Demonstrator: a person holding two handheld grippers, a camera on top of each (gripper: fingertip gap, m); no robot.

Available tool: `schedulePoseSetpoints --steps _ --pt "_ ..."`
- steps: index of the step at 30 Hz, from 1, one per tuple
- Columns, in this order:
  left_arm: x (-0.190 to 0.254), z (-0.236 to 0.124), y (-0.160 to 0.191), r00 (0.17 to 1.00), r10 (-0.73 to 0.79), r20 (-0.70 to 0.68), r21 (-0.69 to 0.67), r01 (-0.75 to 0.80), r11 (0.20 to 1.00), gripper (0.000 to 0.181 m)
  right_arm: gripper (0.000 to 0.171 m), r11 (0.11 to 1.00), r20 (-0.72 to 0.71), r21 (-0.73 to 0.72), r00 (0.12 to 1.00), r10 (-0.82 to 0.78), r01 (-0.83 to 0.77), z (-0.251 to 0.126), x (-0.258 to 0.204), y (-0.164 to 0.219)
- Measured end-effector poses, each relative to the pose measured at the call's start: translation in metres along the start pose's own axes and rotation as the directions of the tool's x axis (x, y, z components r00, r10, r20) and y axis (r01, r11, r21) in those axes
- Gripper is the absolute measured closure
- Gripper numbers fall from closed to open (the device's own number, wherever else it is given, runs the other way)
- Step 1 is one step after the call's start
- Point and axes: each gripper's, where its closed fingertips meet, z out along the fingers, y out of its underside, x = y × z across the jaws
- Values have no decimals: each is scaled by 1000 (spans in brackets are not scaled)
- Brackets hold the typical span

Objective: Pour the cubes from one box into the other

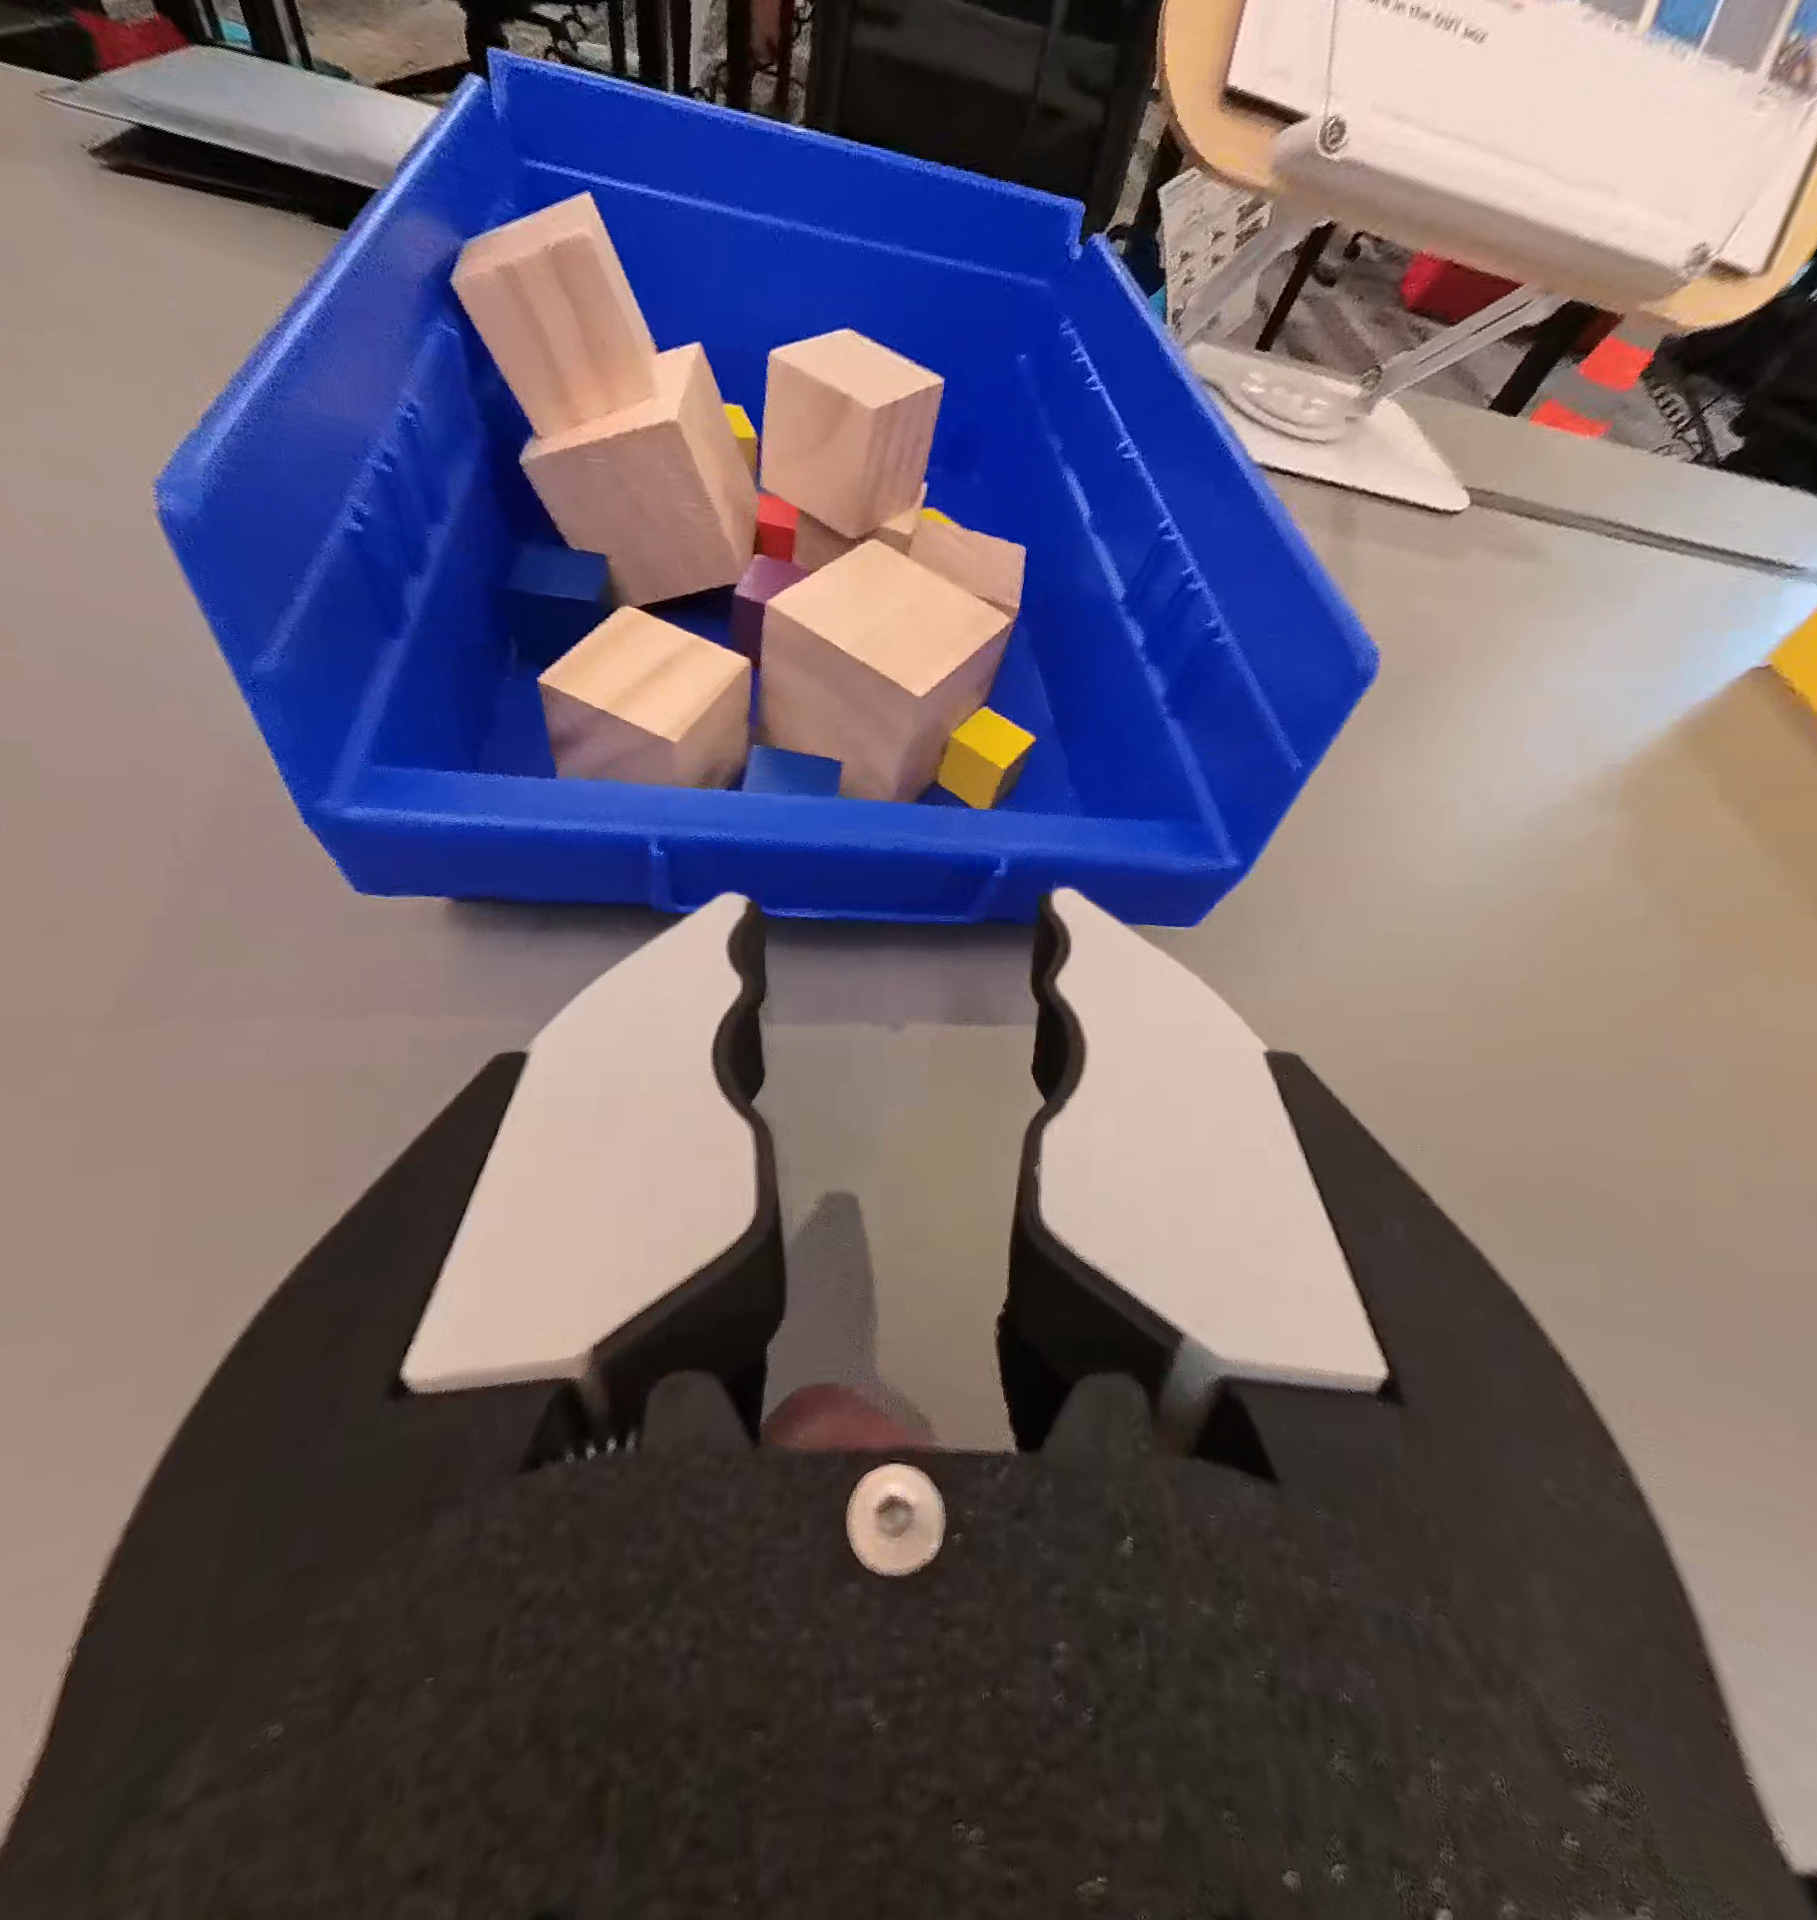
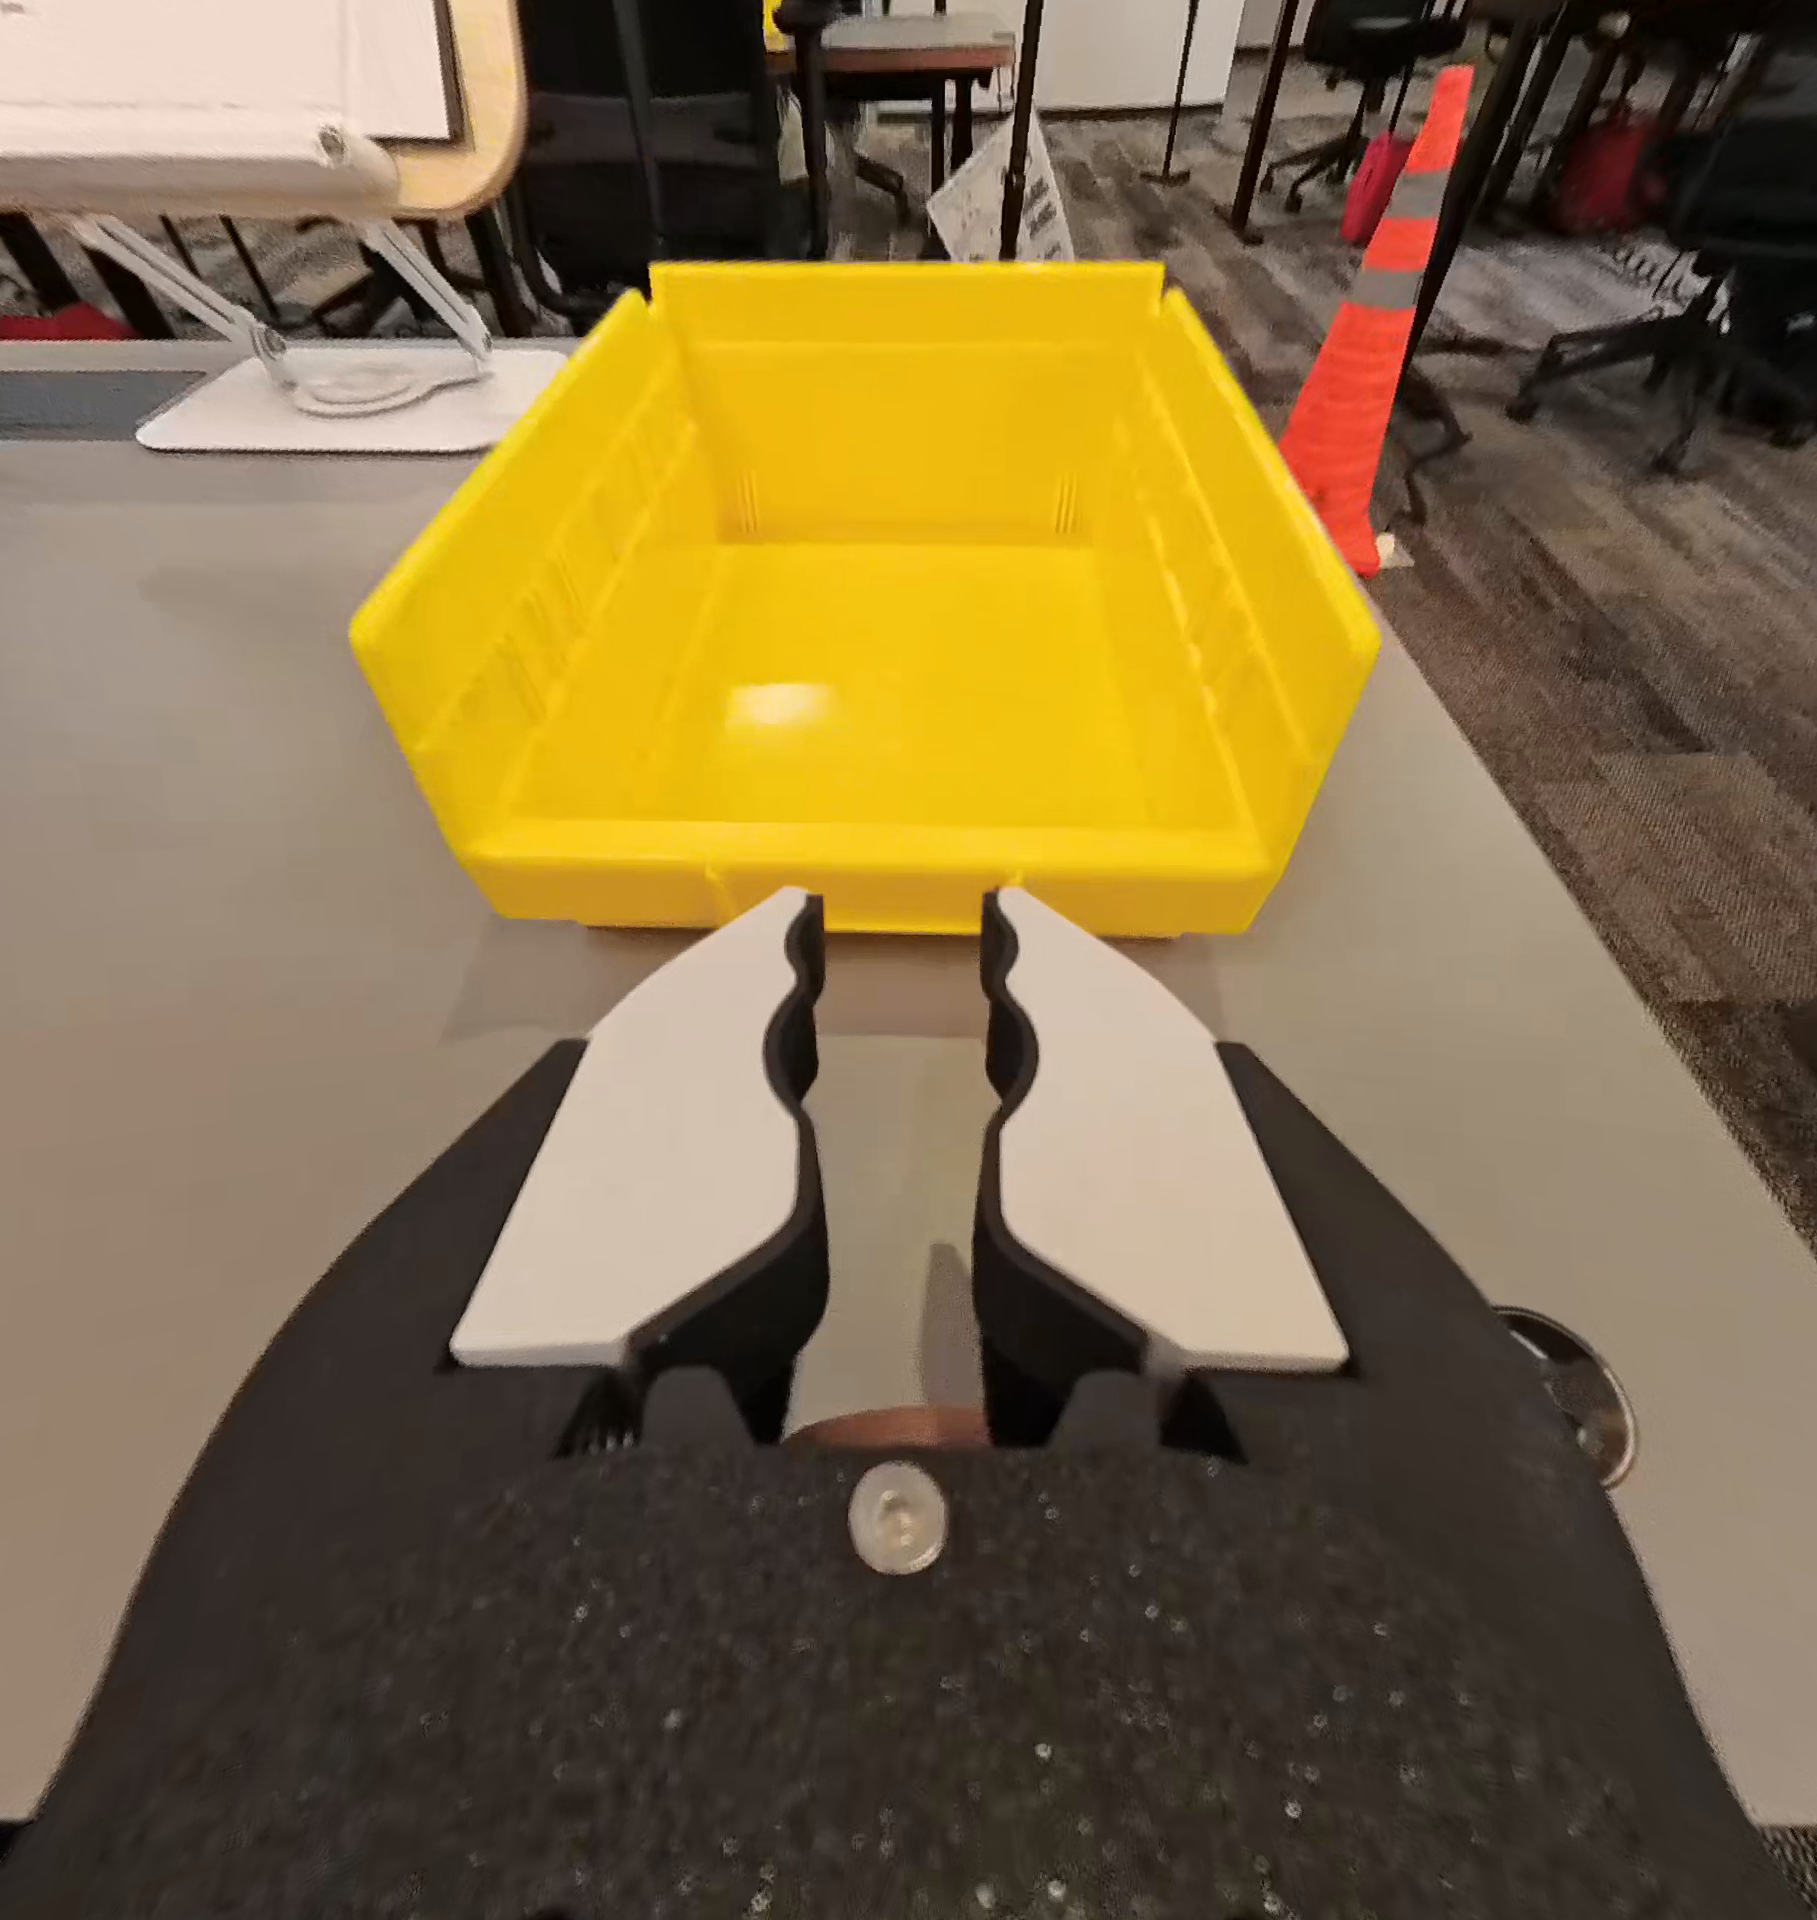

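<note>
Both tools, left [image 1: 893, 914] and right [image 2: 902, 902], gape (gripping nothing) just short of the blue box [image 1: 779, 862] and yellow box [image 2: 862, 862].

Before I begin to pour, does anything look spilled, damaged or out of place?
Nothing stands out. All cubes lie inside the blue box, piled unevenly, and none are on the table. The yellow box sits flat and empty.
</note>
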Motion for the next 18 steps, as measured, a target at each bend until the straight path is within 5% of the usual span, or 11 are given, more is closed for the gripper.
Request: schedulePoseSetpoints --steps 18 --pt "-13 1 2 987 133 88 -9 -132 991 136 142 994 65 -59 993 98 -94 13 -14 13"
